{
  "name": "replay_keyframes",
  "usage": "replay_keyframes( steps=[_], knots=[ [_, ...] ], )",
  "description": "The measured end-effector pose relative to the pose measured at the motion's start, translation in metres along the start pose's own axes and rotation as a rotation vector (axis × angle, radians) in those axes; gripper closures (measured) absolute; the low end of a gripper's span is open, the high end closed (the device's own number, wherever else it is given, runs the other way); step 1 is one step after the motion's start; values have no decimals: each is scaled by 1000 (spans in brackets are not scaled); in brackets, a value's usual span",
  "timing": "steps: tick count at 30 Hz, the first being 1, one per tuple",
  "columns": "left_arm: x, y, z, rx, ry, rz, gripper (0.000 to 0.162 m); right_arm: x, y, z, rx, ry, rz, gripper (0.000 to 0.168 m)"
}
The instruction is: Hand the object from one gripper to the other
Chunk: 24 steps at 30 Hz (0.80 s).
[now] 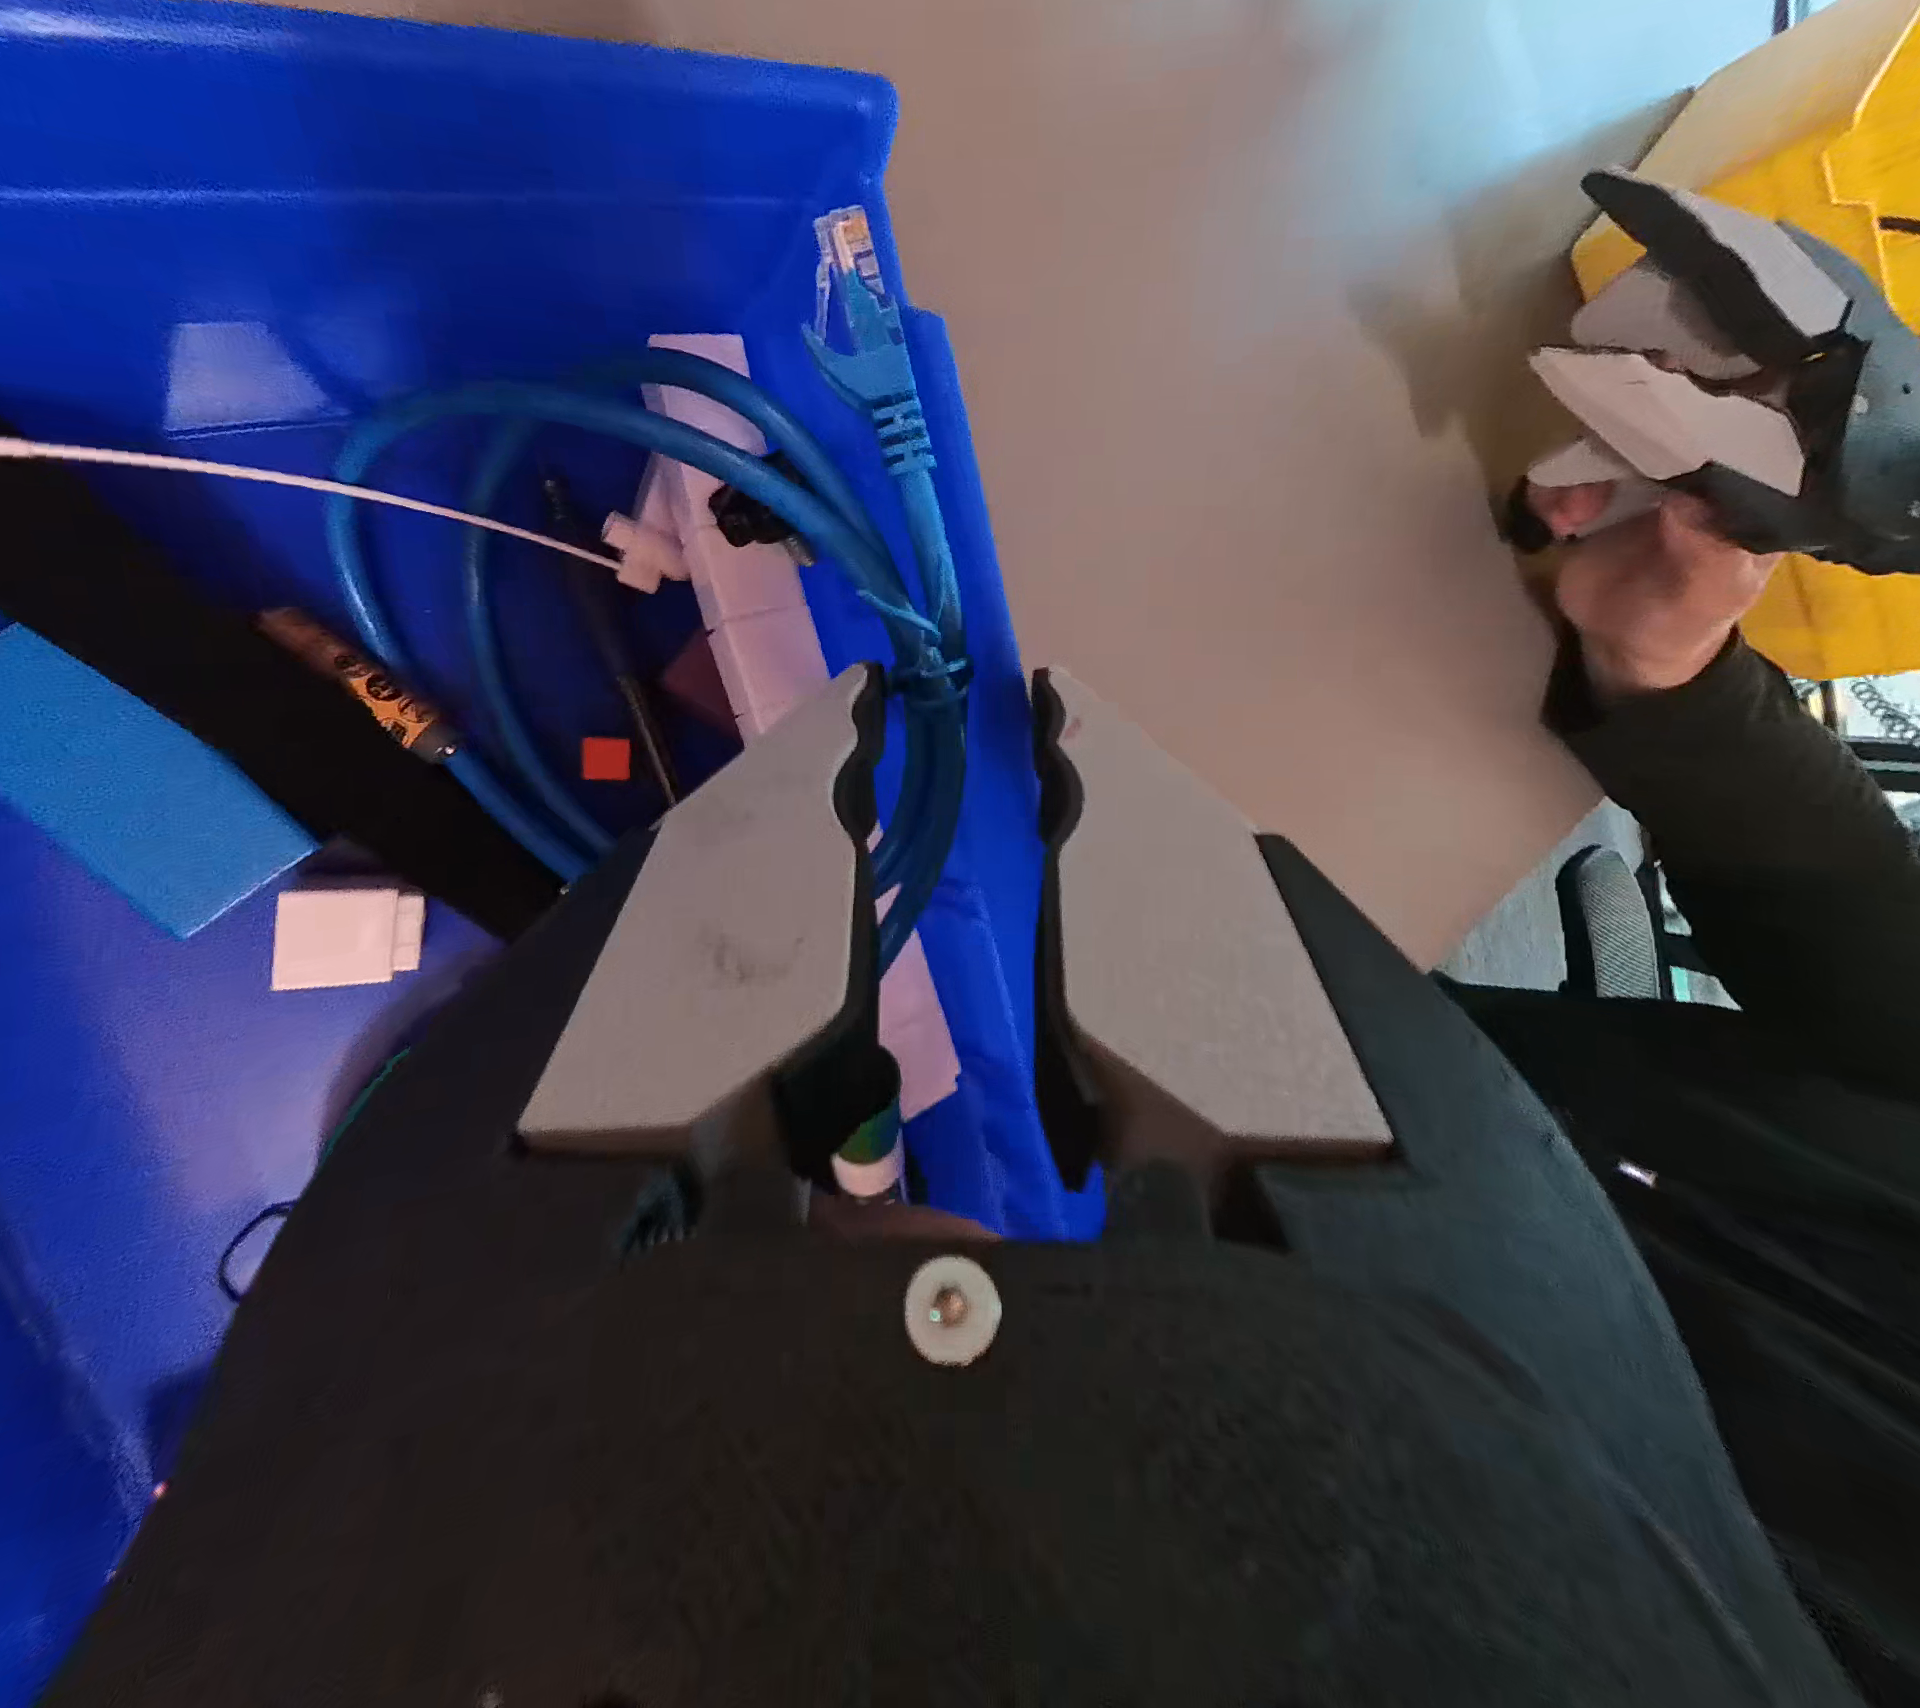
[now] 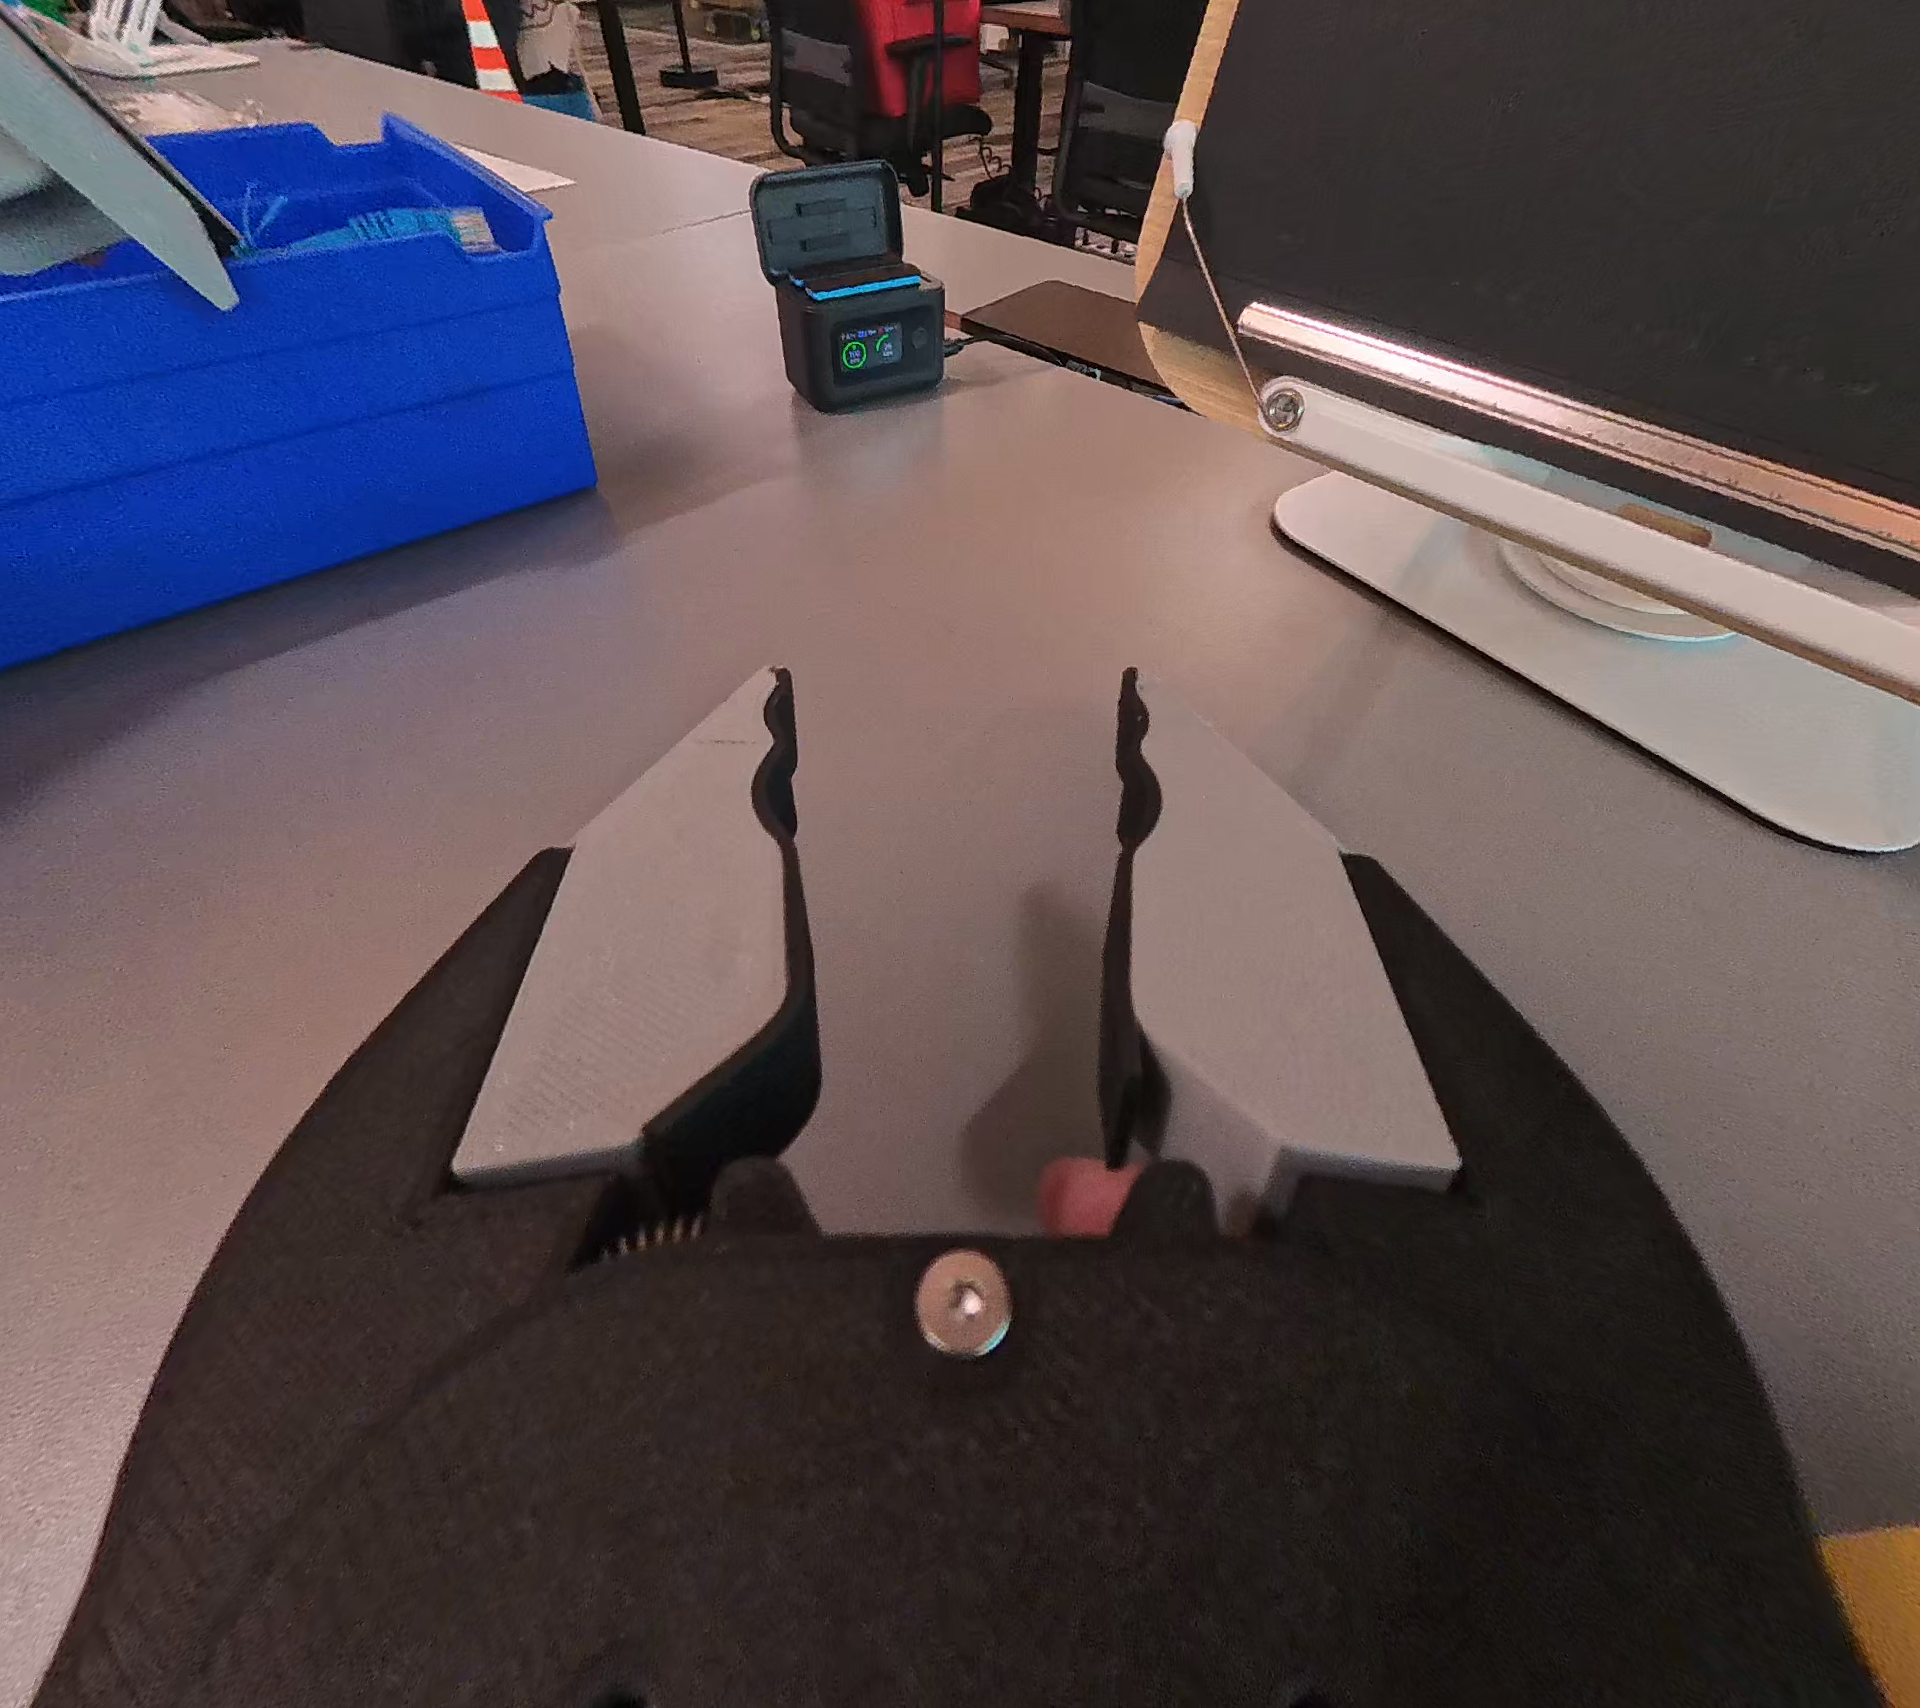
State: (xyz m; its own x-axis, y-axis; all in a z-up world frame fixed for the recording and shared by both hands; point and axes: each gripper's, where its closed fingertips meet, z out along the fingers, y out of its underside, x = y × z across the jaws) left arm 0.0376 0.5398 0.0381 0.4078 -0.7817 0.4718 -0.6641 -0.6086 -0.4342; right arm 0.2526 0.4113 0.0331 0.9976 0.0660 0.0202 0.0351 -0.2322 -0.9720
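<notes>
Blue network cable (image 1: 665, 453), coiled and tied, lies inside the blue bin (image 1: 436, 131) against the bin's right wall, one clear-tipped plug (image 1: 847, 245) pointing up toward the bin's rim. In the left wrist view the left gripper (image 1: 954, 692) reaches down over that wall: its fingers stand a narrow way apart, the cable's bundled loops pass between them, and whether the pads touch the cable I cannot tell. Other things share the bin with the cable: a white segmented strip (image 1: 727, 536), a white zip tie (image 1: 312, 479), a pale blue foam block (image 1: 114, 765), a small white block (image 1: 343, 936) and a small red square (image 1: 606, 759). Right of the bin, well apart across the grey table (image 1: 1143, 308), the right gripper (image 1: 1621, 370) is held in a hand (image 1: 1652, 598) in front of a yellow bin (image 1: 1860, 204).

In the right wrist view the right gripper (image 2: 954, 682) hangs low over the table (image 2: 935, 536) with its fingers wide apart and nothing between them. The bin (image 2: 281, 411) sits to the far left, the cable's plug (image 2: 416, 224) just showing above its rim. Beyond the bin's right corner stands a small black charging case (image 2: 860, 308) with its lid up, and farther right a monitor (image 2: 1558, 100) on a white stand (image 2: 1610, 671).
</notes>
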Motion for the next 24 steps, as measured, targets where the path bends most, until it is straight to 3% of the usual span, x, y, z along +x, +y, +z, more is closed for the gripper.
replay_keyframes(
  steps=[5,8,12,15,18,21,24],
  knots=[
    [7,-8,-13,64,76,21,148,3,-2,0,6,6,6,112],
    [-13,-11,-20,92,-50,68,149,4,0,1,-4,4,19,113],
    [-6,-57,-67,323,-170,151,150,5,2,3,-12,-4,28,112],
    [52,-107,-117,627,-243,329,150,0,4,5,-20,-40,44,108],
    [149,-127,-146,938,-148,557,150,-13,5,7,-33,-137,75,103],
    [208,-119,-111,1049,-52,683,151,-28,-2,3,-5,-261,101,103],
    [222,-111,-40,1118,-30,779,151,-48,-14,-7,43,-450,198,103]
  ],
)
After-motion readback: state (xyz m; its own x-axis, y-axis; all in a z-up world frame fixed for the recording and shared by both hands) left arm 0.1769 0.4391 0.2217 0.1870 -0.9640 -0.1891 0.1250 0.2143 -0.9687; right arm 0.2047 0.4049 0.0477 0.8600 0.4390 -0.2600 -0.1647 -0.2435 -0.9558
